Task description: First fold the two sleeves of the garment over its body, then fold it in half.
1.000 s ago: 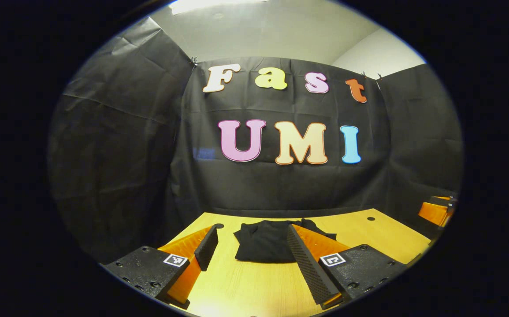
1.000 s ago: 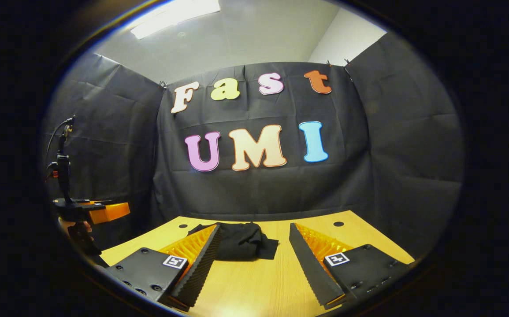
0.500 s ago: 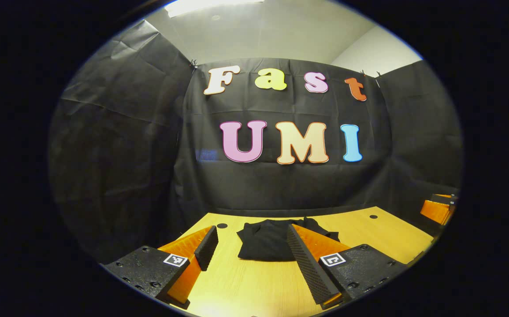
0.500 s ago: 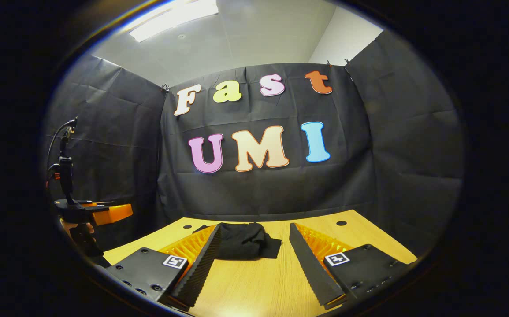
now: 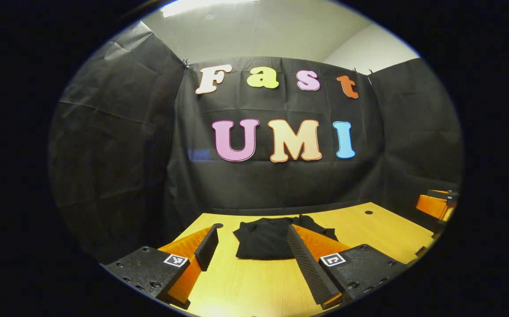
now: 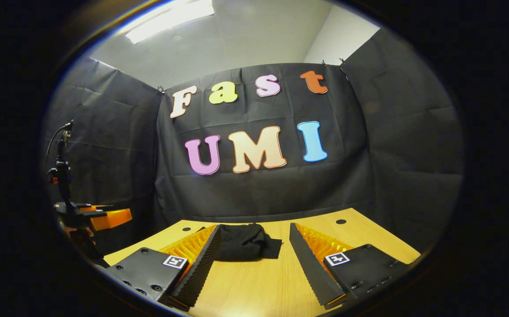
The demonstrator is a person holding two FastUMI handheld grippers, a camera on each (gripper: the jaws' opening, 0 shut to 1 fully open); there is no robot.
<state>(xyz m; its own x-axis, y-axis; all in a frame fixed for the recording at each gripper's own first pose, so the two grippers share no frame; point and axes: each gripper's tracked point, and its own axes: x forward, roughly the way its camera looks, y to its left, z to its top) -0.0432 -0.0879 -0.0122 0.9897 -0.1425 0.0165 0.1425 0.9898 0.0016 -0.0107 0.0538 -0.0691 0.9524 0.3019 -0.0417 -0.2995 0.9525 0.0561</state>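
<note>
Two handheld grippers are hovering above a light wooden table (image 5: 369, 229), both with their fingers spread wide and gripping nothing. A small black fabric garment (image 5: 265, 237), folded into a compact bundle, is lying on the far middle part of the tabletop, close to the black cloth wall. In the left gripper view, the left gripper (image 5: 254, 259) is pointing toward that bundle from the near side, and its right-hand finger (image 5: 305, 264) is overlapping the bundle's right edge in the picture; whether it is touching the cloth cannot be told. In the right gripper view, the right gripper (image 6: 254, 264) is standing apart from the garment (image 6: 245, 246), which is showing just behind the inner edge of its left-hand finger (image 6: 197, 268). At the left edge of that view the left gripper (image 6: 95, 215) is showing in the air beside the table, held by a hand (image 6: 76, 231).
</note>
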